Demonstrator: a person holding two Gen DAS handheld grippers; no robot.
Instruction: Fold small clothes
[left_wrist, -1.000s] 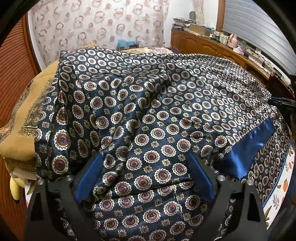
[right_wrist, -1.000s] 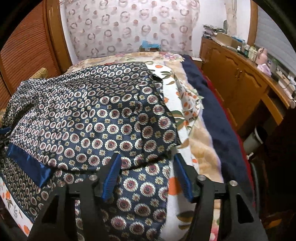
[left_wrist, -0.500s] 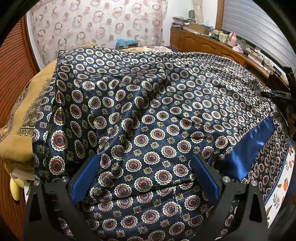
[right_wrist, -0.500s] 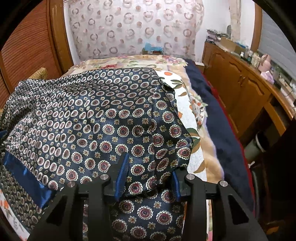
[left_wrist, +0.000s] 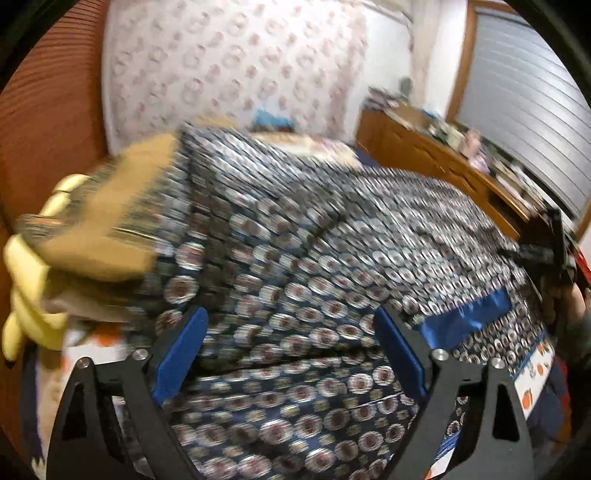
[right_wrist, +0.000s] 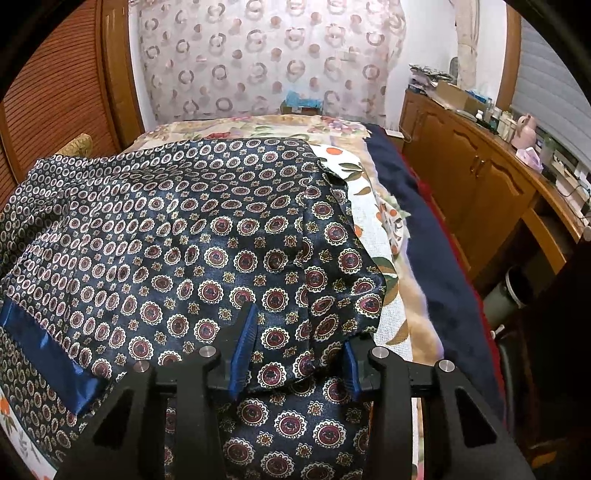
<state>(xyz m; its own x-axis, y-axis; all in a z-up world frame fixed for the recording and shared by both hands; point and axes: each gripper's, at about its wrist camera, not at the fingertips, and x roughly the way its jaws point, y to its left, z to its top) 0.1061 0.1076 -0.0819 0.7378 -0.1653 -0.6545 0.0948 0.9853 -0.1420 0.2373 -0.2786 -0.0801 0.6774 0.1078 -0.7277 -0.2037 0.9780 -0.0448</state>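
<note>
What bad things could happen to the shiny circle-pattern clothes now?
1. The right gripper pinches only a fold near the edge of the navy patterned garment; the slippery satin might slide out.
2. The left gripper is closing with cloth between its fingers, not yet gripped, so it may bunch several layers and skew the fold.

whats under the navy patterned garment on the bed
Along the right edge of the navy patterned garment, a white sheet with orange fruit and leaves shows, then a dark navy blanket. What lies under its middle is covered.
</note>
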